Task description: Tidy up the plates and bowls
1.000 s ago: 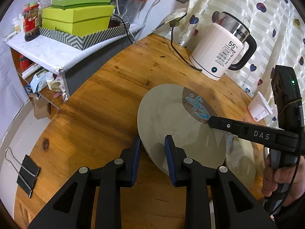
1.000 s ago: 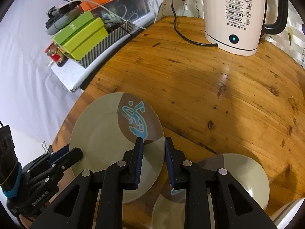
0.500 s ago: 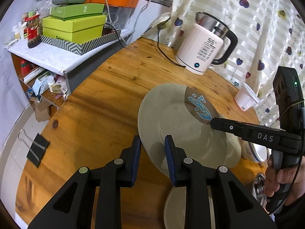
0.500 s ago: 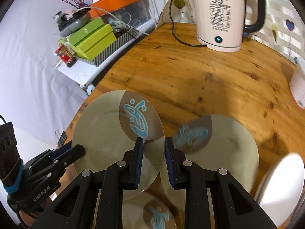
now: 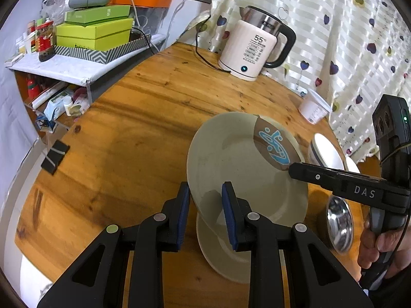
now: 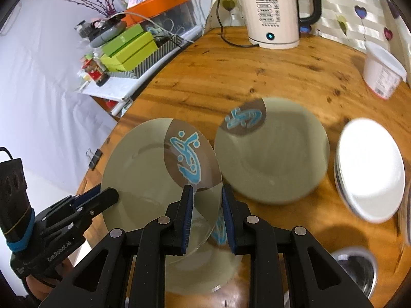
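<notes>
A: Plate (image 6: pixel 143 169) sits mid-frame, tilted, fish motif toward upper right, both grippers (image 5: pixel 205 200) (image 6: pixel 205 205) clamped on opposite rims.

B: Count: three fish plates, one white stack (image 6: pixel 370 166) at right.

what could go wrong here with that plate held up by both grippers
1. The carried plate is pinched only at opposite rim edges by the left gripper and right gripper; if the hands drift apart or twist, it could slip and drop.
2. Another plate lies directly beneath it, so a drop could chip both.
3. A third plate, white plates and a steel bowl crowd the table nearby; a swing could knock them.
</notes>
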Demonstrator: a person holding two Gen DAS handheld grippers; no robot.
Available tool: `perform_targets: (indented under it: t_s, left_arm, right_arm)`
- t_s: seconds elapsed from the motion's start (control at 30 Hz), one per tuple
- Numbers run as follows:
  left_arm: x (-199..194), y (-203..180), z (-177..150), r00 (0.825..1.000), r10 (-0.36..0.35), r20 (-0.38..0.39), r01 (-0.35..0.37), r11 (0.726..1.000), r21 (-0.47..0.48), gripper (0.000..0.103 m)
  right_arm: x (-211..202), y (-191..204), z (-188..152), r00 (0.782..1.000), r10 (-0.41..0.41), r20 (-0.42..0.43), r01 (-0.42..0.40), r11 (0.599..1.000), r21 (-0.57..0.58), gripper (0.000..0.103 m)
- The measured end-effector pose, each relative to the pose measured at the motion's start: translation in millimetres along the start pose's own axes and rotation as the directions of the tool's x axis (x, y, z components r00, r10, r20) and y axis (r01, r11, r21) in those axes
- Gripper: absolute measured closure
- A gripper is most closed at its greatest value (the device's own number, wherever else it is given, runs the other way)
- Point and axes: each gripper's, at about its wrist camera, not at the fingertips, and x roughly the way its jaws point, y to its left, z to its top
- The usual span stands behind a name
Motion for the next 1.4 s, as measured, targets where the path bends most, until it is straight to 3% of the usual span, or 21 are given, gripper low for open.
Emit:
perform_targets:
  t_s: [0.53, 1.4]
  left_arm:
    - [4.2, -13.2, -36.5, 0.997, -0.005, -0.072, 0.007, 0.999, 0.031, 0.076]
    - [18.6, -17.8, -43.2, 0.994, 0.052, -0.099, -0.046, 0.997, 0.062, 0.076]
  right_arm:
    - [1.4, -18.2, -54.6, 0.999, -0.01, -0.054, 0.014, 0.998, 0.069, 0.081]
    - [11.7, -19.2, -58.6, 0.997, -0.043, -0.062, 0.046, 0.997, 0.056, 0.081]
